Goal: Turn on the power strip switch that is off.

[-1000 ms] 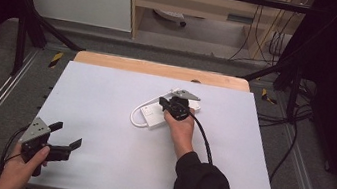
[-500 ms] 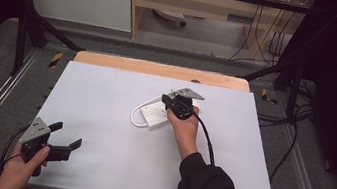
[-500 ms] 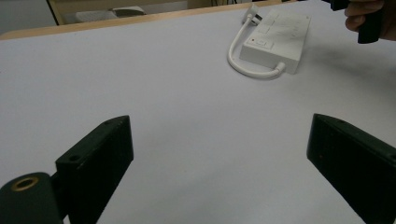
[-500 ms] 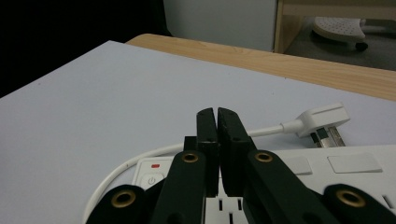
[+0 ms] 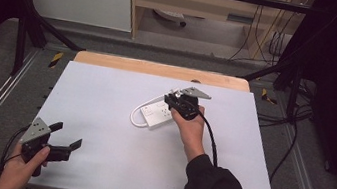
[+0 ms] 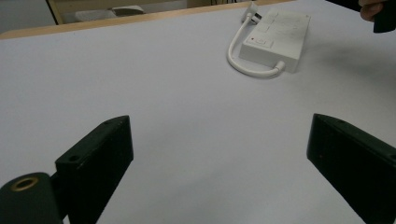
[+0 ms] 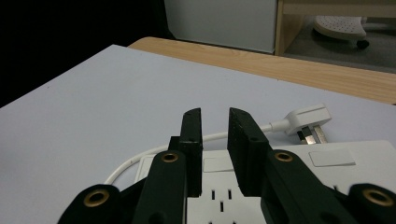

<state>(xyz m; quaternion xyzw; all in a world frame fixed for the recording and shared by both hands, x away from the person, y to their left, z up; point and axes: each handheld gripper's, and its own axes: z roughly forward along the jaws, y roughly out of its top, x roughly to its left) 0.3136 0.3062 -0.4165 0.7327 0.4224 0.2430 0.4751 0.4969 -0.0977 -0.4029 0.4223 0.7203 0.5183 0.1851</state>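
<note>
The fingers (image 7: 191, 140) of the right gripper (image 7: 215, 135) are seen nearly closed, a narrow gap left between them and nothing held, poised just above the socket face of a white power strip (image 7: 327, 177). In the high view, the right gripper (image 5: 182, 104) is held by a hand (image 5: 191, 128) over the near end of the power strip (image 5: 155, 115), which lies near the middle of the pale tabletop (image 5: 105, 100). The strip's white cord (image 6: 240, 58) is looped beside it, and its plug (image 7: 308, 119) rests on the tabletop just beyond. The left gripper (image 5: 61, 139) is held at the near left corner, well apart from the strip, its fingers (image 6: 98, 158) spread wide and empty.
</note>
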